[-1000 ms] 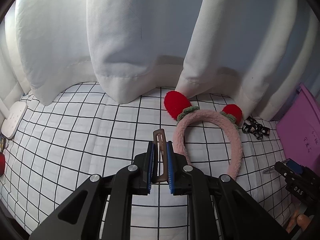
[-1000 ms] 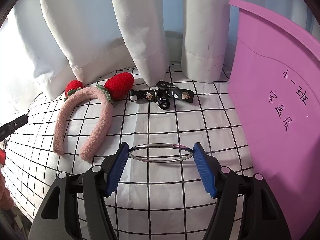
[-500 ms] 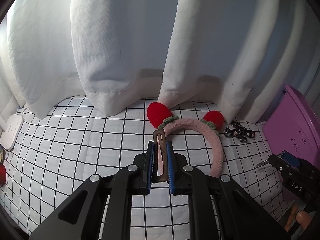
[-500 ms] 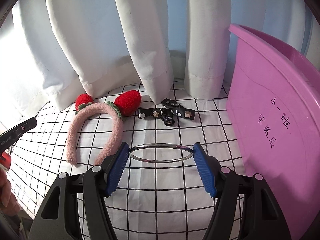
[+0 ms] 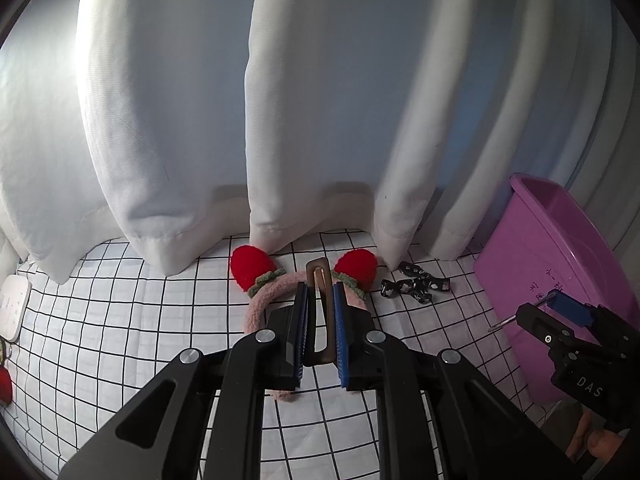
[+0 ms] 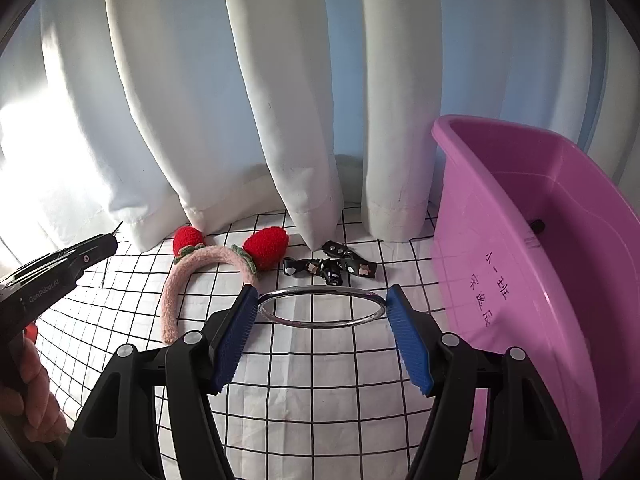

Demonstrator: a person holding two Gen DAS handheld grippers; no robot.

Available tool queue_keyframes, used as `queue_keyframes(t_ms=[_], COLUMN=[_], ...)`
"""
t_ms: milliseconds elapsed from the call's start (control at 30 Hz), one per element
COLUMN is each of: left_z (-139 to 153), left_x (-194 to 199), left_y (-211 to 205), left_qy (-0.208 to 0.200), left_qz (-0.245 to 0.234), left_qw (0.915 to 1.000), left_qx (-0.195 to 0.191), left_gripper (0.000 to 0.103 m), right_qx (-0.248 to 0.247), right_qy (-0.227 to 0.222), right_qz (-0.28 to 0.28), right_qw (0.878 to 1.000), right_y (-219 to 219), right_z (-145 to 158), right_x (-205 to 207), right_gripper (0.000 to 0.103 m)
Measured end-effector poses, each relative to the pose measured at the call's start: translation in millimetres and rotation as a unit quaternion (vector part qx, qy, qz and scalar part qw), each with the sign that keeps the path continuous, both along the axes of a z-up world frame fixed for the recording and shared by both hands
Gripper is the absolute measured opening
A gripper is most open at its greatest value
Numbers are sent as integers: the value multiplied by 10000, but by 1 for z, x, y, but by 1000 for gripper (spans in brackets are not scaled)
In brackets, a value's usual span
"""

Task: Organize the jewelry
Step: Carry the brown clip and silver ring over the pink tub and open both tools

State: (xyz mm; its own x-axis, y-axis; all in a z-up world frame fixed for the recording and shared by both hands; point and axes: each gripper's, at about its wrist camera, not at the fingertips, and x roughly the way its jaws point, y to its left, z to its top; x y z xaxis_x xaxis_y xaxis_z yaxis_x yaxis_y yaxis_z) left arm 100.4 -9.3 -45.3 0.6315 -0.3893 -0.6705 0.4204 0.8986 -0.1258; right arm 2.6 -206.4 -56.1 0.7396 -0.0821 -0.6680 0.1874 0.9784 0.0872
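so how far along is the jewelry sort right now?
Done: little that shows. The purple bin holds one small dark item, too unclear to name. In hand: the left gripper is clamped on a brown hair clip, and the right gripper grips a silver bangle across its width; both are off the cloth. Left: the pink headband and black bow clips on the checked cloth.

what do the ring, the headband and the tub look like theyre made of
Ring: looks like polished metal, silvery with bright mirror-like glints.
Headband: fuzzy pink plush, with red knitted-looking strawberry ears.
Tub: probably moulded plastic, smooth purple walls with a soft sheen.
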Motion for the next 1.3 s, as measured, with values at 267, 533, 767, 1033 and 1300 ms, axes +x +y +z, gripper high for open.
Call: queue_keyframes(t_ms=[267,533,767,1033,1300], left_z=[32,58,77,86,75], left_x=[-16,-36,-53,-80,-98], left_y=[-40,-84,-130,-195,-265], left_qy=[-279,-530,-681,-717,-472], left_qz=[-472,-937,-1309,-1789,-2340], left_qw=[9984,9940,9887,9809,9711], left_qx=[-125,-211,-270,-248,-48], left_gripper=[12,12,12,12,12], right_qx=[-99,-226,-307,-290,-20], right_qy=[-382,-735,-922,-936,-629], right_qz=[-189,-514,-881,-1295,-1508], right_qw=[9990,9957,9914,9867,9866], right_y=[-19,-50,-89,-145,-194], right_z=[39,73,94,97,70], right_x=[-28,-62,-96,-132,-142], right_gripper=[64,64,64,64,64])
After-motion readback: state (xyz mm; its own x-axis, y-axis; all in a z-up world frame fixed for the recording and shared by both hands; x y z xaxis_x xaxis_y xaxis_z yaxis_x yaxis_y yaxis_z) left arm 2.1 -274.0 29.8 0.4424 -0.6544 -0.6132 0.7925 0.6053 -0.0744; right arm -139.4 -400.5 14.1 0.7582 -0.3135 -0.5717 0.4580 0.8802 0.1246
